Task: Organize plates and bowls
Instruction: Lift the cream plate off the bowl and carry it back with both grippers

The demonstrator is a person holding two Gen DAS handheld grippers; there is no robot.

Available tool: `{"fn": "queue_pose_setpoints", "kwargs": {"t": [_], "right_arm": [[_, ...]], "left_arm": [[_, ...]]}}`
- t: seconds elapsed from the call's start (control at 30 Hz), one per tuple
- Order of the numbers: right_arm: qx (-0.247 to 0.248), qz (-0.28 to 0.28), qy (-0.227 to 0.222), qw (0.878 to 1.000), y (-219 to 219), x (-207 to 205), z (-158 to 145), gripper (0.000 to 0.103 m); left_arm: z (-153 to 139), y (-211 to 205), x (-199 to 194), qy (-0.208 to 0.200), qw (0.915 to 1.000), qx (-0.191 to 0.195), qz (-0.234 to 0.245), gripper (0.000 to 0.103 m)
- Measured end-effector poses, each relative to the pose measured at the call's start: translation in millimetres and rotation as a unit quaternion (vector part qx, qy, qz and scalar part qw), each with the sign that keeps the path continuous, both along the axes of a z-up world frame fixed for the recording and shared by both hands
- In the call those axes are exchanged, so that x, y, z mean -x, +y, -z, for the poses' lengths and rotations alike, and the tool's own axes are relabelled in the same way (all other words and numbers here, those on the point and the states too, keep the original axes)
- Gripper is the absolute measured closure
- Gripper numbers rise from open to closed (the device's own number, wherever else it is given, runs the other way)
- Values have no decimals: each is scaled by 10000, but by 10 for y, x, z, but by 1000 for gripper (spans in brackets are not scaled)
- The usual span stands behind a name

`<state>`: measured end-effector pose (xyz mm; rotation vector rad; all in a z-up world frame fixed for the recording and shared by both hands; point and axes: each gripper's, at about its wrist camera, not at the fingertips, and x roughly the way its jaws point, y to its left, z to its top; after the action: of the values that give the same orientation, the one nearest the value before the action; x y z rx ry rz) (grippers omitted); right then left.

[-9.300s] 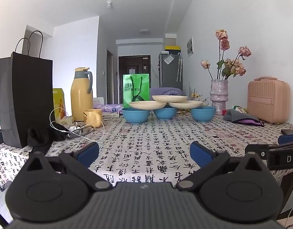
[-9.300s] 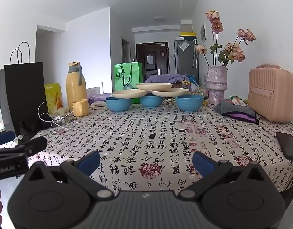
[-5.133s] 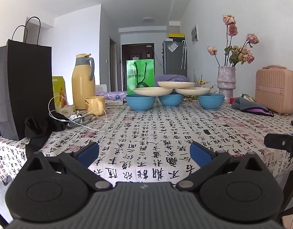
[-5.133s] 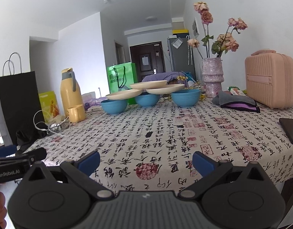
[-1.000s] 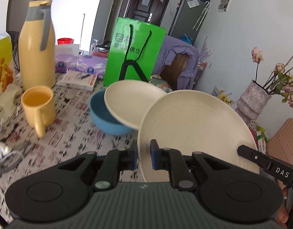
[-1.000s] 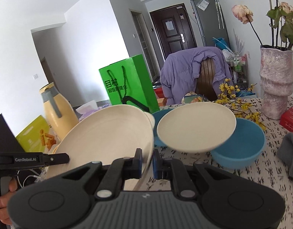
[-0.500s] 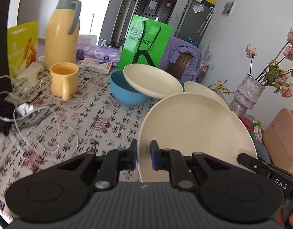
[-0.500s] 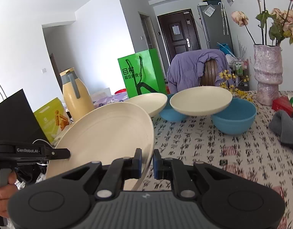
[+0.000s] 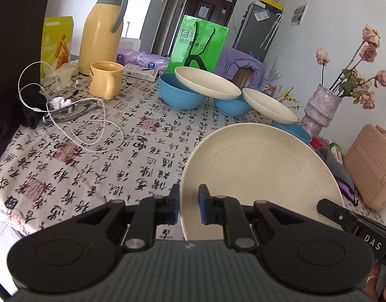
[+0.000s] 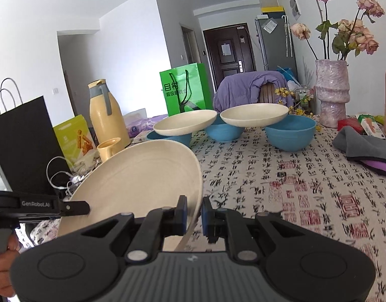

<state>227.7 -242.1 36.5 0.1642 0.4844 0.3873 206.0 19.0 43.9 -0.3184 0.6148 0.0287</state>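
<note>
On the left of the table we see a tall yellow thermos jug with a grey handle (image 9: 102, 27) and a yellow ceramic mug (image 9: 106, 79) on the calligraphy-printed tablecloth (image 9: 97, 151). Further back stand three round blue bowls (image 10: 289, 132), with two shallow cream plates (image 10: 254, 115) perched across their rims, each bridging a pair of bowls. Nearer to us we hold a third large round cream plate (image 9: 258, 178), smooth and matte with faint concentric rings and a slightly raised rim, tilted up on edge above the cloth in front of the bowls. Our left gripper (image 9: 189, 207) pinches its left rim between the blue pads, and our right gripper (image 10: 194, 215) clamps the opposite rim, both sets of jaws nearly closed on the thin edge. To the right stand a textured pinkish vase of dried roses (image 10: 331, 93), a folded grey cloth (image 10: 361, 146) and a pink ribbed case (image 9: 372, 168).
</note>
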Motion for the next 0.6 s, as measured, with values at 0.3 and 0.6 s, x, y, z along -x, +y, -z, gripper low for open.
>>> {"fn": "queue_pose_setpoints", "kwargs": {"t": [0.3,0.6], "right_arm": [[81,-107,273,9995,160,104,215,91],[267,-231,368,9987,482,-67,322,91]], "left_arm": [[229,190,57,254,9994,148,-196,89],[359,417,-78,375,9988,19,-307,89]]}}
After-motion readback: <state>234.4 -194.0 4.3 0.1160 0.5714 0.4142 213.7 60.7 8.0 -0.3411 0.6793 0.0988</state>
